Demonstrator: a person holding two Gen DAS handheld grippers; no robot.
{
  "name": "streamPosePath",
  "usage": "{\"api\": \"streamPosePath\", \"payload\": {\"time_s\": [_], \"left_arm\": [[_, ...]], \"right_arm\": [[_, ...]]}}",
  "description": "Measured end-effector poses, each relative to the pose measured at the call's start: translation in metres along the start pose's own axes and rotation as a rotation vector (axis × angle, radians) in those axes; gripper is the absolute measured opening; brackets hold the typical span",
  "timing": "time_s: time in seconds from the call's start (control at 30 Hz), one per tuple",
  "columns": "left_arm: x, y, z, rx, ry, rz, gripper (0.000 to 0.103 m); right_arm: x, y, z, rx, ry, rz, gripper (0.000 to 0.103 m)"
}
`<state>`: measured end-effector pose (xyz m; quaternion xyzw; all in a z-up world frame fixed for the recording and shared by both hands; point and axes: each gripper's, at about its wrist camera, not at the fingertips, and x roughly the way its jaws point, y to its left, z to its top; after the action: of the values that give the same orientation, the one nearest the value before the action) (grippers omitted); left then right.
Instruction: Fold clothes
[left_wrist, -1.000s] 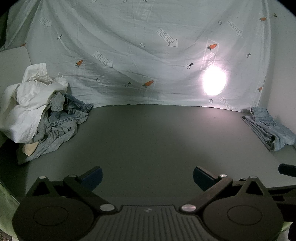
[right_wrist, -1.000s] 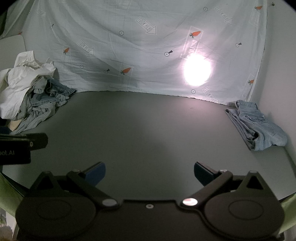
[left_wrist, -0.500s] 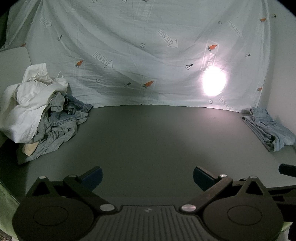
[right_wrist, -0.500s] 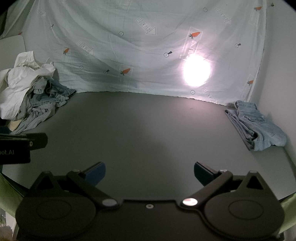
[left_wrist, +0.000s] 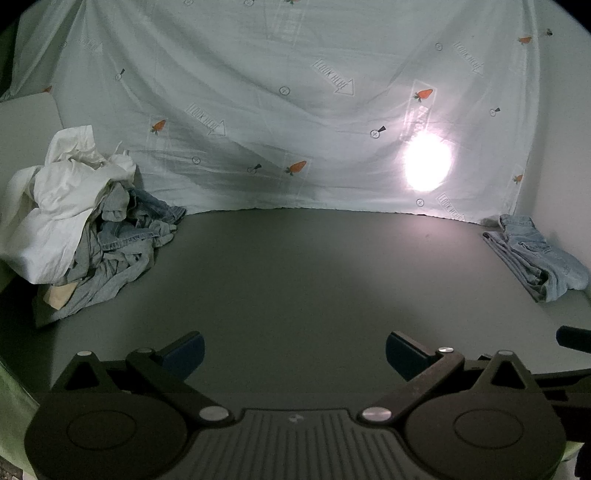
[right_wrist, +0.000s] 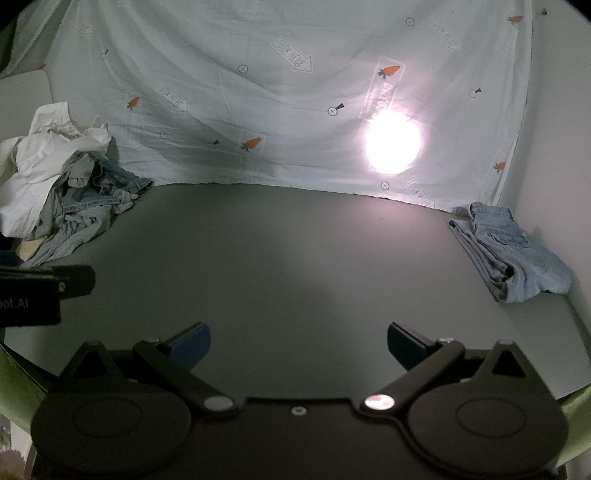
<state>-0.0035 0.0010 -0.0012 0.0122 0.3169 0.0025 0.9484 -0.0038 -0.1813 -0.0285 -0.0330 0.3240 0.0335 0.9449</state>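
A heap of unfolded clothes (left_wrist: 85, 236), white cloth on top of grey and denim pieces, lies at the table's far left; it also shows in the right wrist view (right_wrist: 62, 199). Folded light-blue jeans (left_wrist: 535, 258) lie at the far right, also in the right wrist view (right_wrist: 509, 254). My left gripper (left_wrist: 295, 354) is open and empty over the near table edge. My right gripper (right_wrist: 299, 347) is open and empty, also at the near edge. Both are far from the clothes.
The dark grey table (left_wrist: 314, 277) runs between heap and jeans. A pale printed sheet (left_wrist: 277, 110) hangs behind, with a bright light spot (left_wrist: 426, 168). A white wall (right_wrist: 561, 147) stands at the right. The left gripper's body (right_wrist: 33, 291) shows at the left of the right wrist view.
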Motion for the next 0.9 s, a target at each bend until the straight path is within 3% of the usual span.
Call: {"api": "streamPosePath", "payload": {"time_s": [0.27, 0.4, 0.53, 0.67, 0.9], "left_arm": [[0.020, -0.011, 0.005, 0.005, 0.040, -0.017, 0.103], [0.047, -0.026, 0.017, 0.014, 0.066, -0.041, 0.103], [0.076, -0.031, 0.037, -0.036, 0.080, -0.033, 0.103], [0.097, -0.013, 0.064, -0.139, 0.111, -0.015, 0.103], [0.117, 0.064, 0.110, -0.350, 0.126, 0.187, 0.103]], "right_arm": [[0.002, -0.021, -0.001, 0.062, -0.013, -0.045, 0.103], [0.012, -0.054, 0.004, 0.139, -0.025, -0.087, 0.103], [0.036, -0.087, 0.015, 0.238, -0.045, -0.070, 0.103], [0.084, -0.105, 0.038, 0.350, -0.052, 0.037, 0.103], [0.188, -0.091, 0.100, 0.520, 0.011, 0.399, 0.096]]}}
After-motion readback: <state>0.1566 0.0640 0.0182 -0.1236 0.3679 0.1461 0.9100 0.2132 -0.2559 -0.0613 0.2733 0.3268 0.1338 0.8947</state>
